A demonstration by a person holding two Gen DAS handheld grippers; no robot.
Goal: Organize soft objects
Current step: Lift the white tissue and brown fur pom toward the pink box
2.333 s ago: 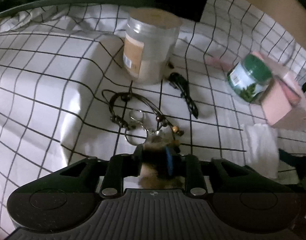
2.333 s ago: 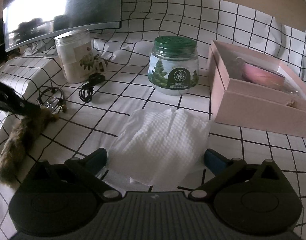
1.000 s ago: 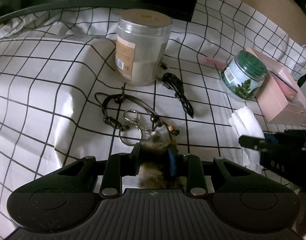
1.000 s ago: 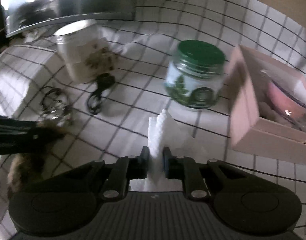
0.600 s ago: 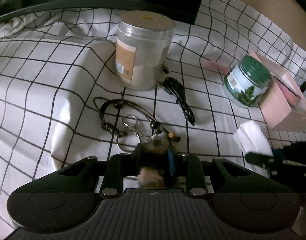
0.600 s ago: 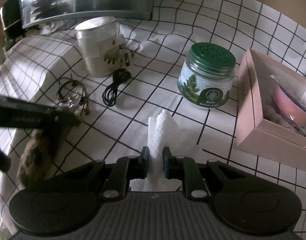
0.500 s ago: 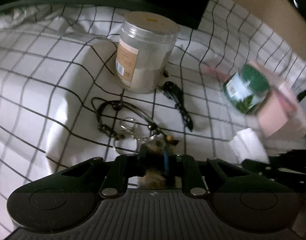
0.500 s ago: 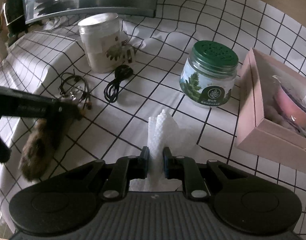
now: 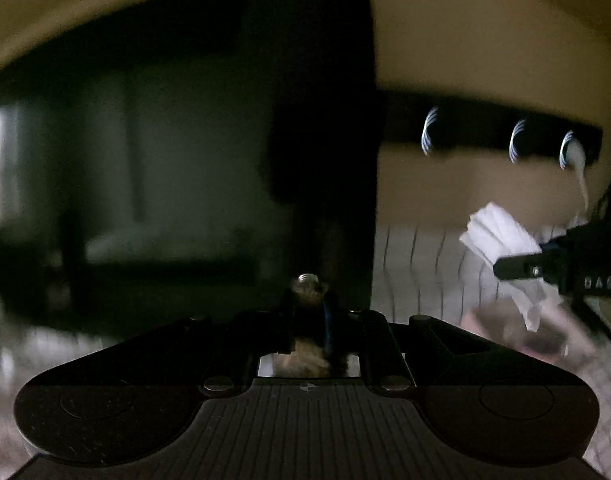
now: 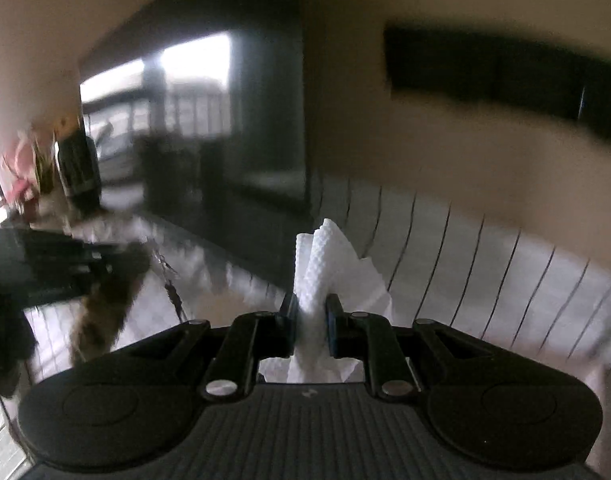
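My left gripper (image 9: 308, 312) is shut on a brown furry keychain tail (image 9: 305, 360), lifted high; its metal cap (image 9: 307, 280) sticks up between the jaws. In the right wrist view the tail (image 10: 103, 316) hangs below the left gripper (image 10: 117, 264) at the left, with cords dangling beside it. My right gripper (image 10: 310, 312) is shut on a white textured cloth (image 10: 321, 264), also lifted. In the left wrist view the cloth (image 9: 501, 236) hangs from the right gripper (image 9: 505, 268) at the right edge. Both views are blurred.
A dark monitor (image 9: 177, 160) fills the left wrist view and stands ahead in the right wrist view (image 10: 233, 128). A black power strip (image 9: 485, 128) is on the beige wall. The pink box (image 9: 537, 336) and checked tablecloth (image 10: 485, 256) lie below.
Both grippers have risen and tilted up from the table, carrying the furry tail and the cloth. The jars and cable have dropped out of view; the monitor and wall now fill the frames.
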